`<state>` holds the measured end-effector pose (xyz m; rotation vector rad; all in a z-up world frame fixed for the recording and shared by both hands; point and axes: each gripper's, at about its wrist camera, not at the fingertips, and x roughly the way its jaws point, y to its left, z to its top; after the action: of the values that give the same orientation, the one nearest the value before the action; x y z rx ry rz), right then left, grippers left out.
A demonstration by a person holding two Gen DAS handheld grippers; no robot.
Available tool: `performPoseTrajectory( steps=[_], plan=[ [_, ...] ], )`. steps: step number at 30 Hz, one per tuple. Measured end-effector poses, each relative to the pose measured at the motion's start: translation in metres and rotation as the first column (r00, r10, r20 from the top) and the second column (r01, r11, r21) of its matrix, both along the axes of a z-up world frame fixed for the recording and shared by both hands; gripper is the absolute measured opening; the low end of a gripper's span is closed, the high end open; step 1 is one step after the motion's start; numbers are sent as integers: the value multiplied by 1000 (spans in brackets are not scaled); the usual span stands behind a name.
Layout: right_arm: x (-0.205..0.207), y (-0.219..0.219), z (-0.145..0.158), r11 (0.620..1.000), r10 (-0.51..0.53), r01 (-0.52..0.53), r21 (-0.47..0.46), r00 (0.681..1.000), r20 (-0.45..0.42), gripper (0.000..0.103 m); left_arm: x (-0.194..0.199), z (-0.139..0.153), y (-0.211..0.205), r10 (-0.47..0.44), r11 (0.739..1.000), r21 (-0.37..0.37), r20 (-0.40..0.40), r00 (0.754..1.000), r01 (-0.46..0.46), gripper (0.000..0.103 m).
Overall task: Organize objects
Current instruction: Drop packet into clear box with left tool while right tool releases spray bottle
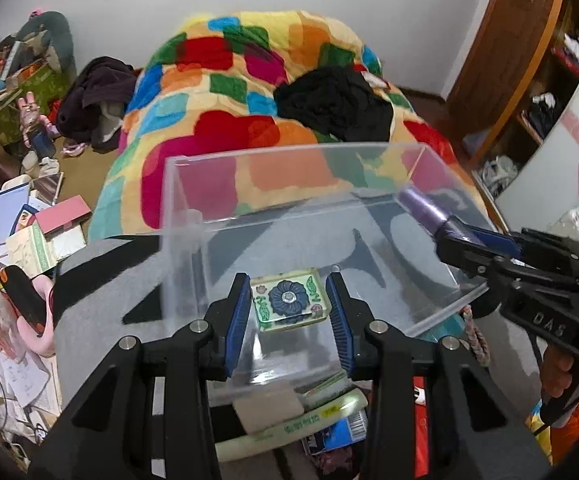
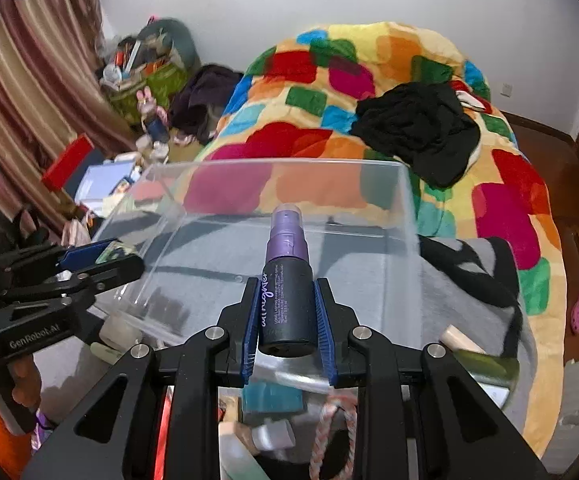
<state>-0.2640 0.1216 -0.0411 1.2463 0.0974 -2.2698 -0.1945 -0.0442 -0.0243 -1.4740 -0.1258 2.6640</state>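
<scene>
On the left we see clutter on the floor: a pink-topped cardboard box (image 1: 62, 211) and white paper sheets (image 1: 25, 376). Next to these, we hold the left gripper (image 1: 288, 303) over the open top of a clear rectangular acrylic box (image 1: 193, 200). Its blue pads are clamped on a small clear resin block with a dark blue flower and green leaves (image 1: 289, 300), one pad on each short side. The acrylic box stands on a grey and black cloth (image 1: 101, 276); behind it lies a plush blanket with many coloured patches (image 1: 217, 92), and a crumpled black garment (image 1: 333, 104) is on top of it. More to the right, the right gripper (image 2: 287, 308) is closed on a small black spray bottle with a purple neck and clear cap (image 2: 287, 280). The bottle points forward over the acrylic box's near edge. At the far right there is a brown wooden wardrobe (image 1: 505, 48).
</scene>
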Motion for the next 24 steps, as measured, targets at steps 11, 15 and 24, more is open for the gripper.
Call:
performPoseTrajectory(
  steps=[11,15,24],
  plan=[
    [-8,-24,-19,995,39,-42,89,998,43,23,-6,-9,10,-34,999,-24,40,999,35,38],
    [-8,-25,-17,993,48,-52,104,998,46,24,-5,-6,8,-29,999,-12,37,999,30,40],
    [6,-19,-4,992,53,-54,118,999,6,34,15,14,16,-42,999,-30,-45,998,41,63]
  ],
)
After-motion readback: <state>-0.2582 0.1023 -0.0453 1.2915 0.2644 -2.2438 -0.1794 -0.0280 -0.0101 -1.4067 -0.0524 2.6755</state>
